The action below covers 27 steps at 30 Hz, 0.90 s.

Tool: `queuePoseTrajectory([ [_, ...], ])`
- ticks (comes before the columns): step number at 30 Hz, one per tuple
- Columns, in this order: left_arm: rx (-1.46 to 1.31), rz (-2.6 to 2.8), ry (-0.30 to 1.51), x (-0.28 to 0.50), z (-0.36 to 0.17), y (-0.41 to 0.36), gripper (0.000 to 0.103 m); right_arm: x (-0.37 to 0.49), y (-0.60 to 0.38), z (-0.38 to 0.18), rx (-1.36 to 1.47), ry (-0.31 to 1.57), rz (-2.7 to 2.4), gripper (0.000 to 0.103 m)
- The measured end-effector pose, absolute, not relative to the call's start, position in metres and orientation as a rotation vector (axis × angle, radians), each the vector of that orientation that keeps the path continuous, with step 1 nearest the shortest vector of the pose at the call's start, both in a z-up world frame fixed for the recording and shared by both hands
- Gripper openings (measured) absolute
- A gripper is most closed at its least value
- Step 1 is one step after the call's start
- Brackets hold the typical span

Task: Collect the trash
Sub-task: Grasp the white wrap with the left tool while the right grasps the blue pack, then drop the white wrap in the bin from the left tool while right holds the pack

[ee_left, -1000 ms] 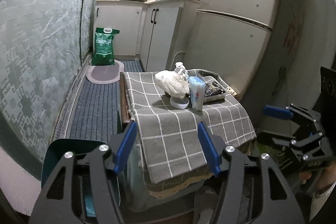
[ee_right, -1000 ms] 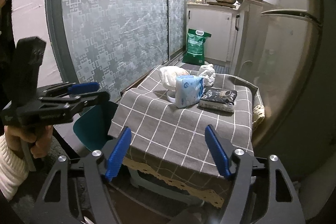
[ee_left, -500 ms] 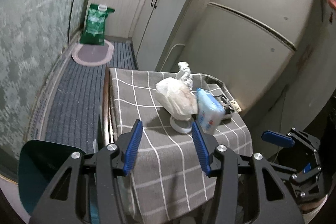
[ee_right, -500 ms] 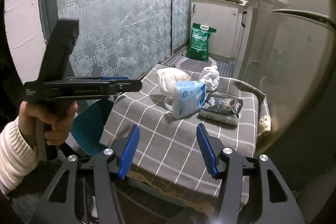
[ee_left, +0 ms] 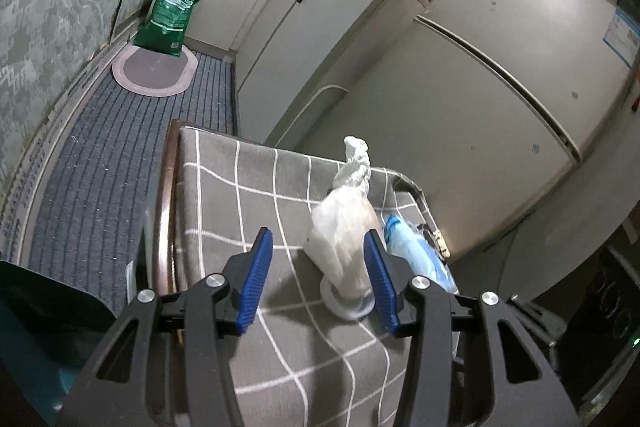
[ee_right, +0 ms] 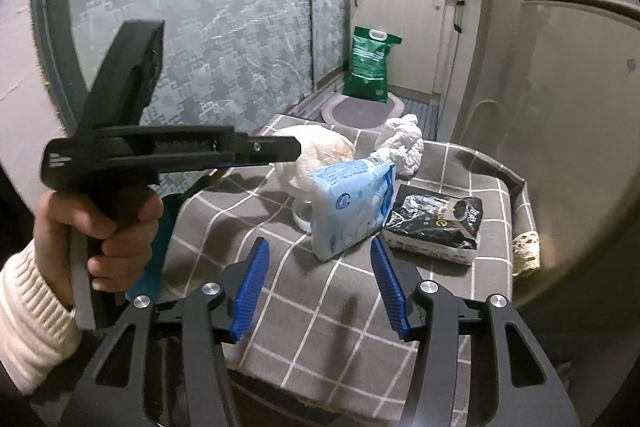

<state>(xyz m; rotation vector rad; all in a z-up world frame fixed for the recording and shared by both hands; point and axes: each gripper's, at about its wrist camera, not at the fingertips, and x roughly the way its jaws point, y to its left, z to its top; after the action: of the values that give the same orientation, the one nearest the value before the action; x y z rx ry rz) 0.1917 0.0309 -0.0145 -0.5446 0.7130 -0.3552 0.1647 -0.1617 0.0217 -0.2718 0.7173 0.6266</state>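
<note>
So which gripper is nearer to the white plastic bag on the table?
Left. The left gripper is open right at the white plastic bag, its fingers flanking it. The right gripper is open too, back at the table's near edge.

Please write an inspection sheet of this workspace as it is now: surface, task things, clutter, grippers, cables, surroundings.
Surface: small table under a grey checked tablecloth.
Job's things: white plastic bag on a white round lid; crumpled tissue; blue tissue pack; black snack packet.
Clutter: nothing seen.
Grippers: left gripper open around the bag; right gripper open, empty.
Cables: white cable beside the fridge.
Surroundings: green sack, oval mat, teal chair.
</note>
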Motion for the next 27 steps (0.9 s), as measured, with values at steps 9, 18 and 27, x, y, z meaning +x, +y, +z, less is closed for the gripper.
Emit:
queuePoseTrajectory([
  [9,-0.522,-0.398,0.699,0.189,-0.011,0.025,0.008,0.184,-0.145,0.016,-0.270,0.714,0.536,0.044],
  [18,-0.483,-0.406,0.633,0.172,0.002,0.030,0.003,0.196,-0.144,0.013,-0.268,0.733,0.471,0.019],
  [27,-0.459,-0.406,0.540,0.143,0.027,0.042,0.003,0.190,-0.155,0.034,-0.231,0.668,0.428,0.011],
])
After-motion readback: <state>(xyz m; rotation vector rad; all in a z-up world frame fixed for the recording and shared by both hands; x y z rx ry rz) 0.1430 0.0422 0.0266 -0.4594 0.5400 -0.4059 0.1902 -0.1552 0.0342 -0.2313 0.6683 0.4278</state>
